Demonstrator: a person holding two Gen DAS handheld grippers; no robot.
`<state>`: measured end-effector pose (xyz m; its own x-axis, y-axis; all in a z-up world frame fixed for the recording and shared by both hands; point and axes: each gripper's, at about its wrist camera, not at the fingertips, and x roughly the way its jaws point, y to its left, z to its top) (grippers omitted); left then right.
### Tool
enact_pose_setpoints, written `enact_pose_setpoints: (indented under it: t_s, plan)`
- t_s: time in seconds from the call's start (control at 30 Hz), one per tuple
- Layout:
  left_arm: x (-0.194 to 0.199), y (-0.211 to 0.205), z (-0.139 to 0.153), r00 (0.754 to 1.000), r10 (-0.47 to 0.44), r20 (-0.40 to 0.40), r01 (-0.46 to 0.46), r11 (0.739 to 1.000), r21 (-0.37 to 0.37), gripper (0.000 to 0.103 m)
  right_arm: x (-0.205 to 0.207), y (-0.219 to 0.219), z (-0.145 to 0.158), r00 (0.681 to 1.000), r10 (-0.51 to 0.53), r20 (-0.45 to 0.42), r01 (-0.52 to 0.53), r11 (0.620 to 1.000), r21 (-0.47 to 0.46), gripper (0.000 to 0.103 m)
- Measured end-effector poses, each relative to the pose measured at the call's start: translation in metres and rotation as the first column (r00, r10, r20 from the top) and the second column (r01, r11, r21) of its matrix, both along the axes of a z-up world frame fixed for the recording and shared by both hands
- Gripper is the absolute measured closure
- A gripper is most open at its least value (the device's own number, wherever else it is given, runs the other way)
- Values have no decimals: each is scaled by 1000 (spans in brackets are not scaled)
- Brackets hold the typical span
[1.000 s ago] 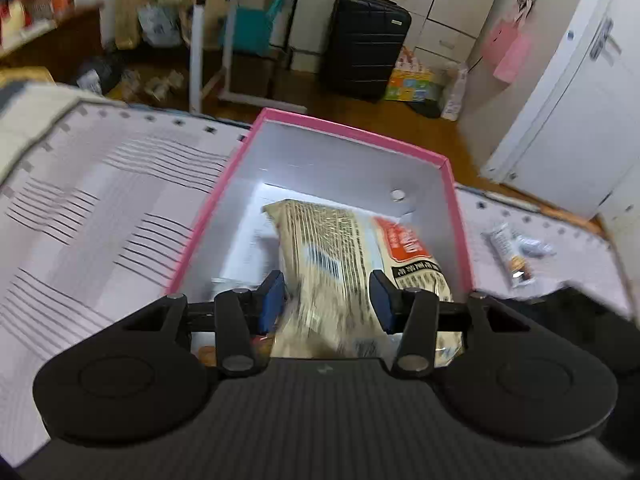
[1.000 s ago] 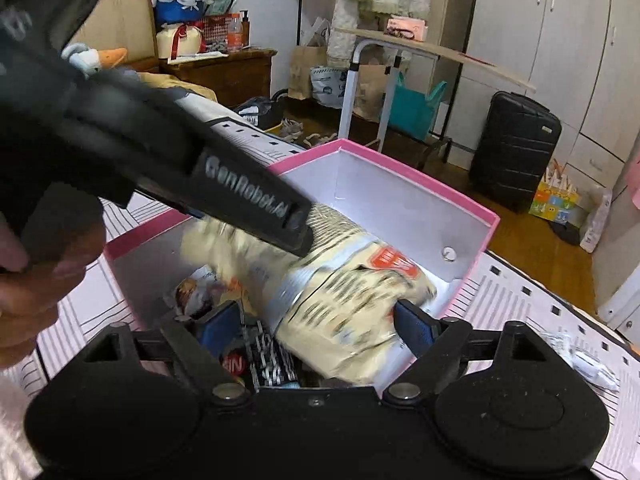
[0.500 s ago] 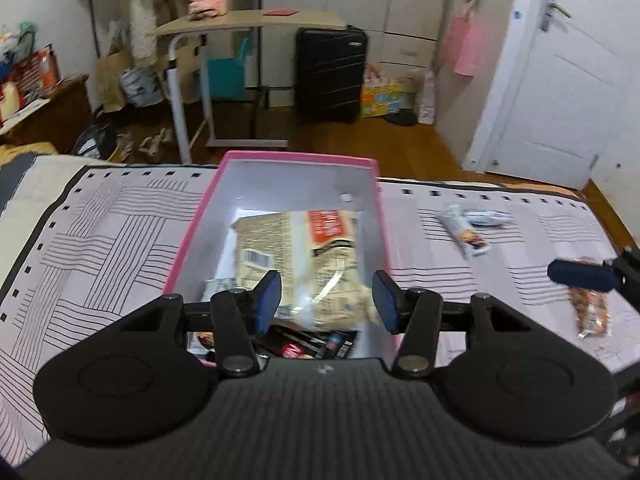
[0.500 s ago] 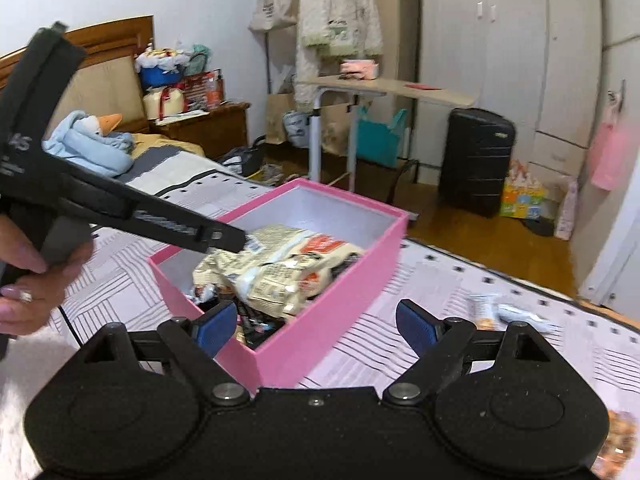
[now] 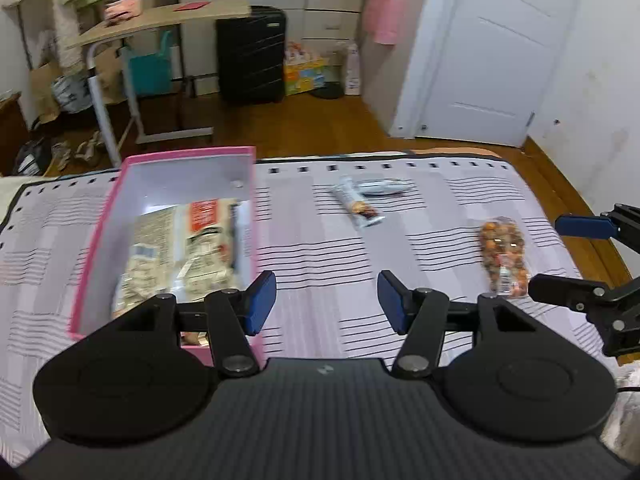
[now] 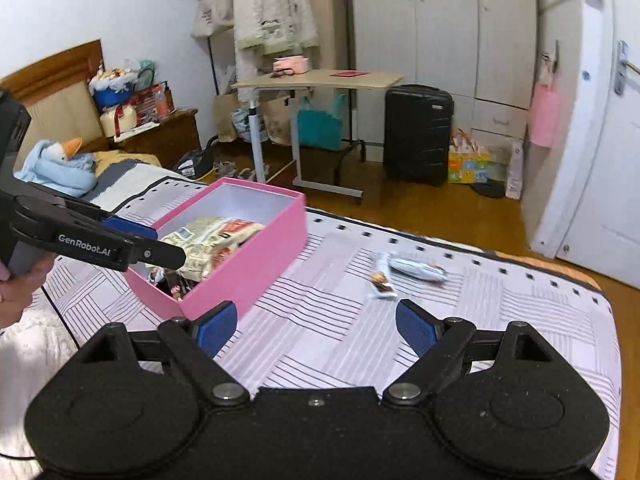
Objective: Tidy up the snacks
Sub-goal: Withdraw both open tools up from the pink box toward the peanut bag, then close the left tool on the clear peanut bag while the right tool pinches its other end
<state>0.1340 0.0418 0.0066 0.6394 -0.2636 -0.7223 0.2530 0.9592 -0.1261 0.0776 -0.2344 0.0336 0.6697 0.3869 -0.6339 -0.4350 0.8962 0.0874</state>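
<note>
Left of frame, the pink box point(image 5: 250, 208) holds a noodle packet point(image 5: 180, 248), while the left gripper point(image 5: 326, 300) is opening empty and the right gripper point(image 6: 316, 326) gapes wide, also empty.

"GenRobot.AI" on left tongs point(image 6: 160, 246)

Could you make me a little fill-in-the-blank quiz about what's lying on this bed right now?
1. The box holding a big snack bag is coloured ____.
2. The bag of orange snacks lies on the ____, outside the box.
3. Between the left gripper fingers there is ____.
4. The suitcase by the wardrobe is ____.

Missing words: pink; bed; nothing; black
</note>
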Motion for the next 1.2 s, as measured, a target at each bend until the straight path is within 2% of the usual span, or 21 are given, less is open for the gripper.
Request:
enact_pose_setpoints:
  t_s: [0.1,0.27,0.43,0.63,0.8,0.87,0.93,1.07,1.2]
  plan:
    - [3,-25,0,999,-40,1,40,999,-23,48,-1,-27,-4,999,-47,-4,47,999,-3,13]
    - [20,-63,-15,995,-94,-27,90,985,-146,48,8,-55,-28,996,-79,-35,77,996,-38,13]
    - [33,-114,-39,985,-164,-46,156,978,-141,48,13,-71,-55,998,-50,-25,49,999,-23,13]
    - [55,-151,-72,989,-143,-28,137,979,-153,48,17,-93,-90,988,-145,45,145,989,-5,12]
    - [74,-177,-105,989,-136,-66,118,968,-220,48,32,-101,-124,976,-214,-28,209,970,-127,12]
    - [78,-189,-120,986,-138,-91,112,963,-243,48,41,-100,-139,968,-229,-98,208,960,-186,12]
    - [84,-198,-133,983,-144,-115,108,955,-277,48,43,-98,-149,968,-221,-120,190,956,-224,12]
    - [88,-217,-156,976,-171,-136,121,941,-316,50,54,-101,-160,959,-244,-141,206,949,-240,12]
    - [92,-228,-171,965,-215,-149,154,928,-339,50,68,-116,-176,935,-272,-227,221,949,-224,12]
